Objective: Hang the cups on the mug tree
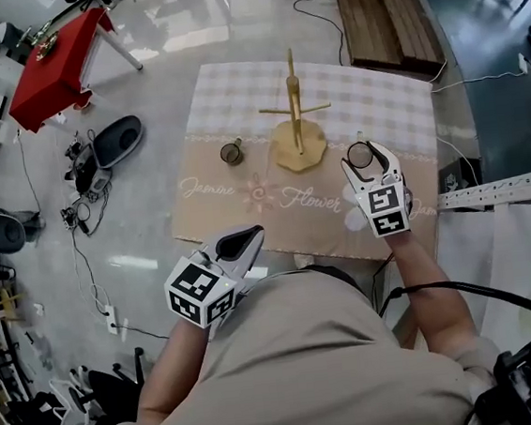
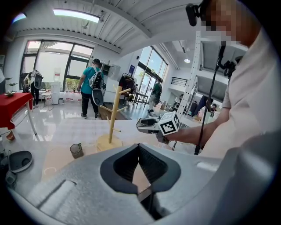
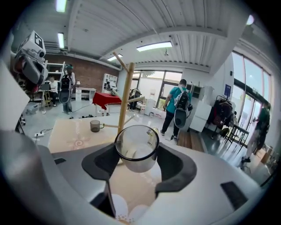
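Observation:
A wooden mug tree [image 1: 294, 109] stands upright on the checked tablecloth [image 1: 245, 199], with bare pegs. A small glass cup [image 1: 232, 151] rests on the cloth to its left. My right gripper [image 1: 362, 157] is to the right of the tree base, shut on a second clear glass cup [image 3: 137, 149] held upright between its pads. In the right gripper view the tree [image 3: 125, 94] rises just behind that cup, and the other cup [image 3: 95, 126] sits far left. My left gripper [image 1: 240, 242] hangs off the table's near edge, jaws shut and empty [image 2: 139, 147].
A red-covered table [image 1: 56, 59] stands far left. Bags and cables [image 1: 107, 143] lie on the floor left of the table. A wooden bench [image 1: 381, 6] runs behind. A white rail [image 1: 499, 192] sits at the right. People walk in the background.

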{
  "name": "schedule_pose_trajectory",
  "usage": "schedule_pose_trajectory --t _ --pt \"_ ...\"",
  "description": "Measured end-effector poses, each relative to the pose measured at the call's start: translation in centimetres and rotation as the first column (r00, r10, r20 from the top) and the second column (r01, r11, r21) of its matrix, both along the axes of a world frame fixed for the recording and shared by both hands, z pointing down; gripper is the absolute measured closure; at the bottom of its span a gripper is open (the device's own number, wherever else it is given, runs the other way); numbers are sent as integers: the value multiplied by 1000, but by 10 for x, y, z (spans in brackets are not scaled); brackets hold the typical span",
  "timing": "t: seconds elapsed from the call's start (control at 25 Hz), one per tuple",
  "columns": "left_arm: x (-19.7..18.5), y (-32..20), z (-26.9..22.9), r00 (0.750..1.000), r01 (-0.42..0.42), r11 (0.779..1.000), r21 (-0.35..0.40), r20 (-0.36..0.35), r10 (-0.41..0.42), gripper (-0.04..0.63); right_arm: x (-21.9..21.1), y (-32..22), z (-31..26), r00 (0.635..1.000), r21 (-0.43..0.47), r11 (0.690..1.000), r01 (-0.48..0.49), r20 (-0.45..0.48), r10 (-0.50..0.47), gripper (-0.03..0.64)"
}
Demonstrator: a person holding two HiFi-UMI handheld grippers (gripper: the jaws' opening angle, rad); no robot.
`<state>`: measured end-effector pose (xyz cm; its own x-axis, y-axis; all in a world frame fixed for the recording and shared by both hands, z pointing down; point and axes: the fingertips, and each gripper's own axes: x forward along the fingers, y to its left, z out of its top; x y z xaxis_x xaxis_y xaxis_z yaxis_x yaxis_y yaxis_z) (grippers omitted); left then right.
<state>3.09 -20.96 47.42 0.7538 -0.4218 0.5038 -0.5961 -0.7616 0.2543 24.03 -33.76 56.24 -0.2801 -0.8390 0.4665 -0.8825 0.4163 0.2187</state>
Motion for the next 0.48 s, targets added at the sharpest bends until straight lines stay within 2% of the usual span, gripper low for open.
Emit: schedule_pose_trajectory --t 0.32,0.48 --pt "-10 0 1 999 49 999 -4 -8 -49 586 -23 -31 -49 983 96 983 157 -113 -146 341" --pt "-13 0 3 998 69 998 -7 -7 -69 586 -35 -41 -59 968 114 970 213 -162 -193 341"
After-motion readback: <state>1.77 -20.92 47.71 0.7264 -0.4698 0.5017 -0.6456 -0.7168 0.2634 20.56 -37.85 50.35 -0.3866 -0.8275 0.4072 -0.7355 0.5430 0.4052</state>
